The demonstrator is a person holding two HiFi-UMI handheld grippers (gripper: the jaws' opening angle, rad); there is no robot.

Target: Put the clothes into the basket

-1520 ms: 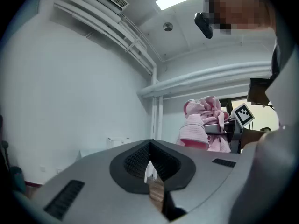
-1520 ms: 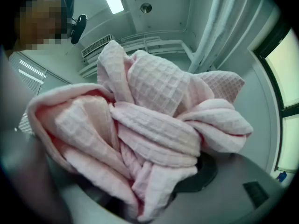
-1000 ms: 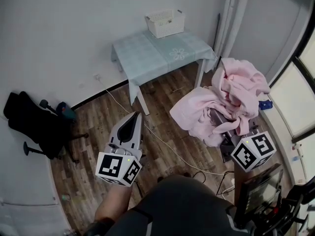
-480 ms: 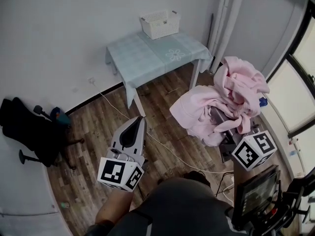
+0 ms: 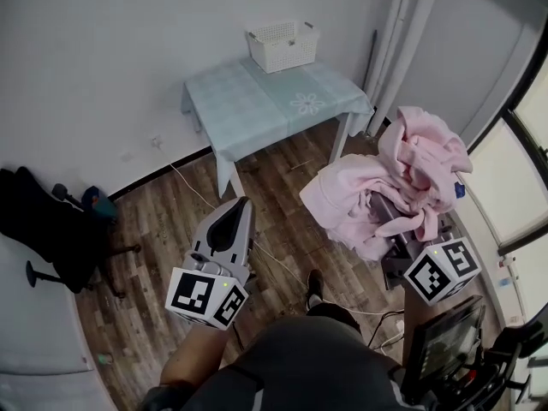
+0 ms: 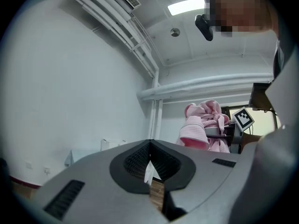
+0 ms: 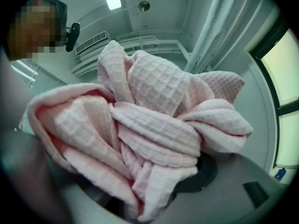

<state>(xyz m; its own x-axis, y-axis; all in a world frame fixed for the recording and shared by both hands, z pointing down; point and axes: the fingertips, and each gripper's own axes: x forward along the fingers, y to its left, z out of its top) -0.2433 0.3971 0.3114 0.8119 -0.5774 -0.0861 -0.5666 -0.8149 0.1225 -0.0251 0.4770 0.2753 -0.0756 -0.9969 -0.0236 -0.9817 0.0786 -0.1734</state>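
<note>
A bundle of pink waffle-weave clothes (image 5: pixel 402 174) hangs bunched up at the right, above the wooden floor. My right gripper (image 5: pixel 396 225) is shut on it, and the cloth covers its jaws. In the right gripper view the pink clothes (image 7: pixel 159 106) fill the frame and spill over the right gripper (image 7: pixel 154 190). The white basket (image 5: pixel 282 43) stands on the far corner of a small table (image 5: pixel 257 110) with a pale green cloth, well ahead of both grippers. My left gripper (image 5: pixel 241 204) points toward the table, shut and empty. In the left gripper view the left gripper (image 6: pixel 149 146) shows its tips together, with the pink clothes (image 6: pixel 205 129) beyond.
A black office chair (image 5: pixel 47 221) stands at the left wall. A white cable (image 5: pixel 274 251) runs across the floor from a wall socket. A curtain (image 5: pixel 402 24) and window (image 5: pixel 518 178) are at the right, a dark screen (image 5: pixel 445 336) at bottom right. A shoe (image 5: pixel 314 286) shows below.
Both grippers hold nearly the same pose, the right still gripping the pink clothes. The view has swung slightly, and a shoe has come into view between the grippers.
</note>
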